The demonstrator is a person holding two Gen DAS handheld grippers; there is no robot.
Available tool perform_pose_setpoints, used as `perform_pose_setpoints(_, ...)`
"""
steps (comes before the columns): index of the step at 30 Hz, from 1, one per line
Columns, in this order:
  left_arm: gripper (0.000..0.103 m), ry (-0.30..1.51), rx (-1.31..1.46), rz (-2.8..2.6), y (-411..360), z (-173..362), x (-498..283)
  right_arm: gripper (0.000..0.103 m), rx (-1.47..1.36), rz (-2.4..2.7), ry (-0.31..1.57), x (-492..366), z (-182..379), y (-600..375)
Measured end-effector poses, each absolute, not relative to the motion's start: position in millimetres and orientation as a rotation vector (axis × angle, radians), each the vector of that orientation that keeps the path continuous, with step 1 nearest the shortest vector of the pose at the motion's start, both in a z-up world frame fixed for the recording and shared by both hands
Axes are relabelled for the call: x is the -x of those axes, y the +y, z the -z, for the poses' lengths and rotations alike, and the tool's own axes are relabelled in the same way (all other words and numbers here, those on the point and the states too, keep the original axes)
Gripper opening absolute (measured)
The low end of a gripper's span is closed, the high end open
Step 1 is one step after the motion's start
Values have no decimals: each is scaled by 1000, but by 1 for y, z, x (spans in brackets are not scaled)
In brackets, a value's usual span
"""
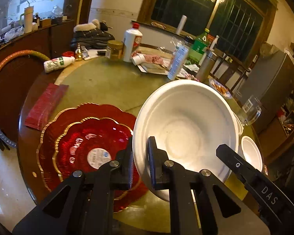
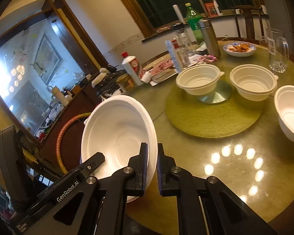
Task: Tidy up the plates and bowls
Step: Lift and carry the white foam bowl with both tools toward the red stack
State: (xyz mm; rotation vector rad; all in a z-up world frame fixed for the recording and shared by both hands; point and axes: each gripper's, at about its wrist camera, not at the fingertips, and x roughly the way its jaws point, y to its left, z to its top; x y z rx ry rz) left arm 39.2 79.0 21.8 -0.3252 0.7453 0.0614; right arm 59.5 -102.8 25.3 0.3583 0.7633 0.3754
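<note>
We see a large white disposable plastic bowl (image 1: 186,129) held off the round green-topped desk (image 1: 100,86), gripped at opposite sides of its rim by both tools. The left hand-held gripper (image 1: 140,166) is clenched on the rim's near edge, one pad inside the bowl and one outside; the right hand-held gripper (image 2: 152,162) pinches the rim the same way. The bowl is tilted, its open mouth facing up and toward the cameras rather than lying level, and being round it has no long axis we can name. In the left wrist view it hangs just beside and partly above two stacked red scalloped glass plates with gold edges (image 1: 84,137), the smaller on the larger. In the right wrist view three smaller white plastic bowls (image 2: 198,80) stand further along the desk, one on a round woven green mat (image 2: 213,115), well apart from the held bowl.
</note>
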Motion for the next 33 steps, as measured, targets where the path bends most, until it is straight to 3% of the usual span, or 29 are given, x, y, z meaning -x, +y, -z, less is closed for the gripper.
perform_pose_setpoints(33,11,754,361,-217,154,0,-18,8,-266,-504,854,-73,-7,-15)
